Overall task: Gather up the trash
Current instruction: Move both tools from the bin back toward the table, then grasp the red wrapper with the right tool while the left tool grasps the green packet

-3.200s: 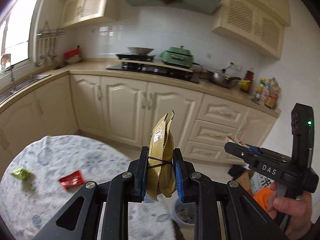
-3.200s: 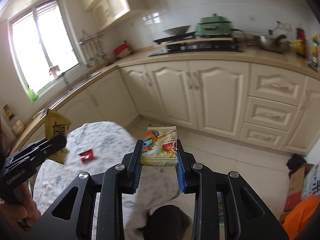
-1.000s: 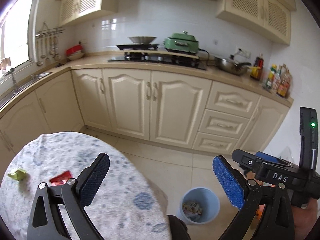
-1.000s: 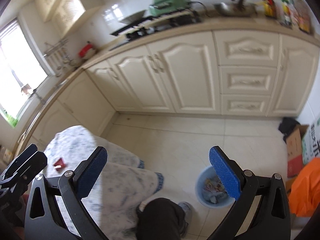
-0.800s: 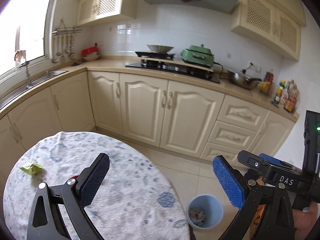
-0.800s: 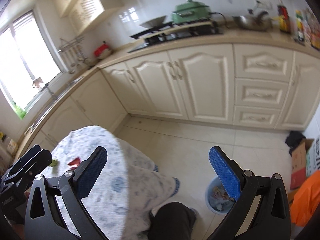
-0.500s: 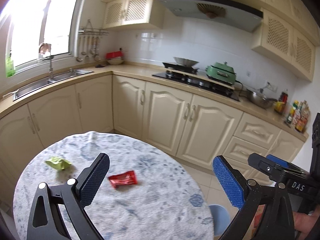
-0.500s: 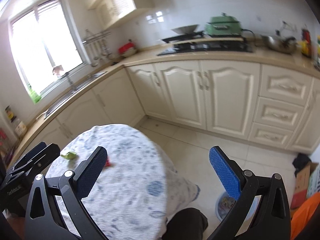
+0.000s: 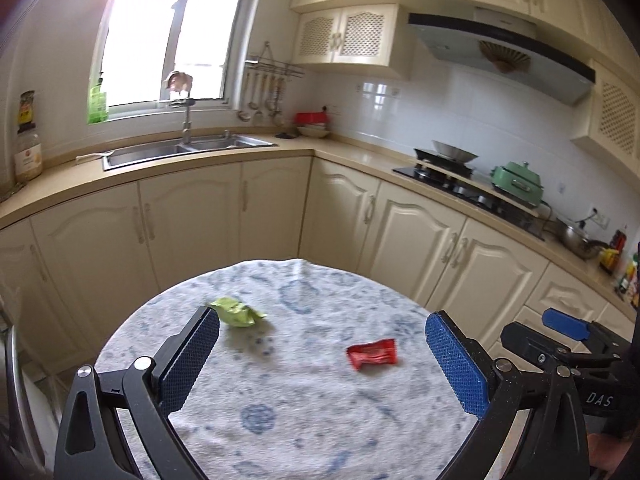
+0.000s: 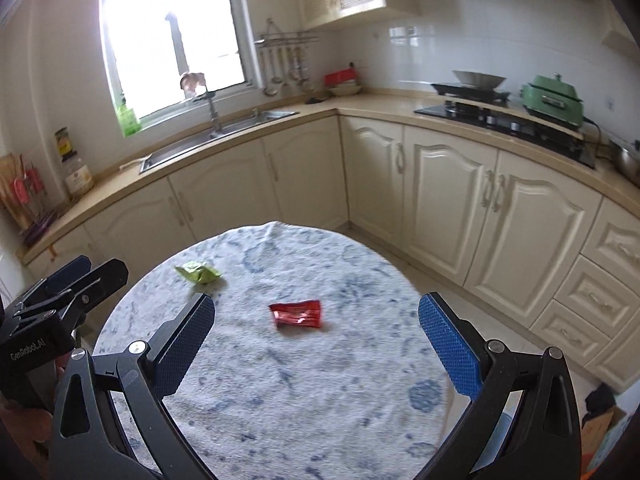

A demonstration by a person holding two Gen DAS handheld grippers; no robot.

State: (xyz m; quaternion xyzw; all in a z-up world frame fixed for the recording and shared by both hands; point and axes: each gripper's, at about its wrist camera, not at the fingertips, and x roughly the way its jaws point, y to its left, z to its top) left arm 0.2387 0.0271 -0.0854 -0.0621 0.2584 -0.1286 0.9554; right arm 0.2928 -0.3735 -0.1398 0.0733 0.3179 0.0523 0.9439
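A: Left gripper (image 9: 322,354), state?

B: Jaws spread wide, nothing between them. It hangs above the near edge of the desk (image 9: 280,420), pointed at the trash.

A: Right gripper (image 10: 316,342)?

B: Same, jaws wide apart and empty. It shows at the right edge of the left view too, so the two sit side by side, apart.

A: Where's the trash?

B: Two pieces on the desk cloth. Red wrapper (image 9: 373,353) lies flat, mid-desk, toward the right. Green wrapper (image 9: 236,312) is crumpled, farther back and left. They're apart, not touching.

A: Why the wide jaws?

B: Likely pre-shaped for a pick. Each wrapper is low and thin, so my guess is the jaws must come down around one and pinch from both sides.

A: Who takes which?

B: Judging by framing: red wrapper (image 10: 297,314) sits nearly centred between the right jaws, green wrapper (image 10: 199,272) is just past the left one's left finger (image 9: 188,360). So right takes red, left takes green, probably.

A: Bin?

B: Not clearly in view; a blue sliver shows low right in the right view, can't tell.

A: Risks?

B: The cloth is soft, so the jaws could snag it along with a wrapper.
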